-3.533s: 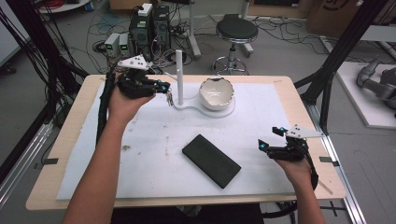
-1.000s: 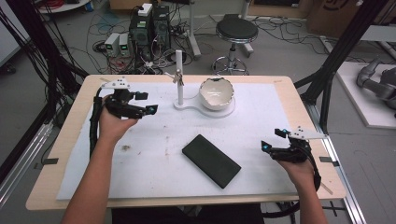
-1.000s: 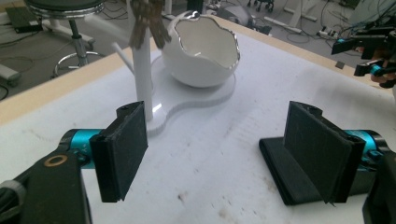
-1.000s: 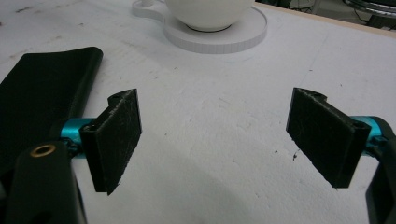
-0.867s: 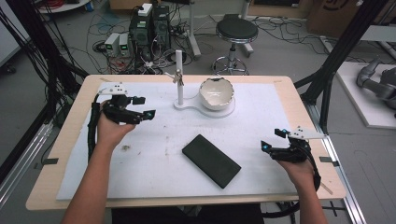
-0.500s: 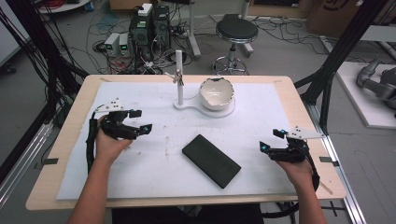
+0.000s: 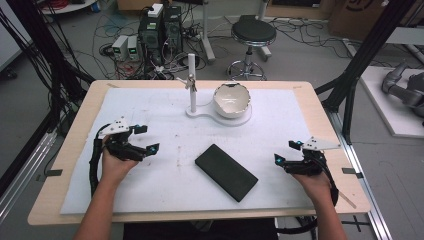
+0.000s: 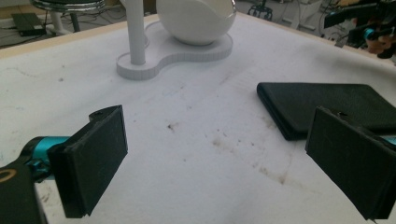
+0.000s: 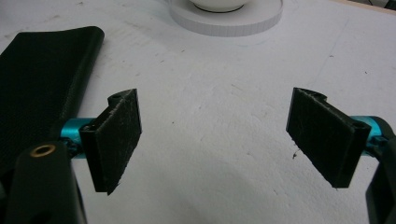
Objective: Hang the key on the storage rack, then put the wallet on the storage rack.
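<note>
The case (image 7: 226,171) lies flat near the table's (image 7: 60,200) front edge, between our grippers. We hold the left gripper (image 7: 141,139) and right gripper (image 7: 287,151) wide open, empty. We judge the approach in hand; next, closing in squarely.

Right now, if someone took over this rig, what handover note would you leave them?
Left gripper: open, empty, low over the white mat, pointing toward the black case.
Right gripper: open, empty, near the mat's right edge.
The case lies flat mid-mat, untouched. The white stand with its bowl sits at the far side.
Done: nothing grasped yet.
Left: probably closing in on the case and gripping it.
</note>
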